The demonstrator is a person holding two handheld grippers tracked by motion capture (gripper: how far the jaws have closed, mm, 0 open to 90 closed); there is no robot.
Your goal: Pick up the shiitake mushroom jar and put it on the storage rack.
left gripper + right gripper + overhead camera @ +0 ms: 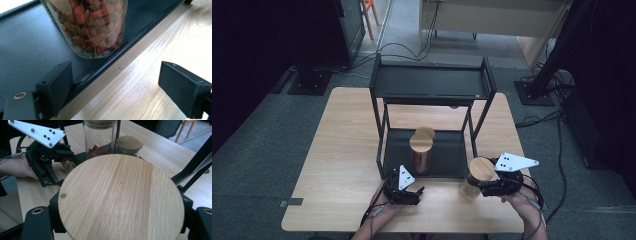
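The counter (342, 150) is pale wood with a fine brown grain. The rack (432, 82) on it is matt black, frame and both shelves. The jar (421, 152) on its lower shelf is clear glass showing red-brown dried pieces, under a light wooden lid. A 2nd lid (427, 132) behind it is the same tan. The held jar's lid (121, 197) is pale bamboo with straight narrow stripes. The left gripper (408, 192) and right gripper (492, 186) are black, each topped by a light grey plate with dark dots. The floor (262, 150) is dark grey carpet.
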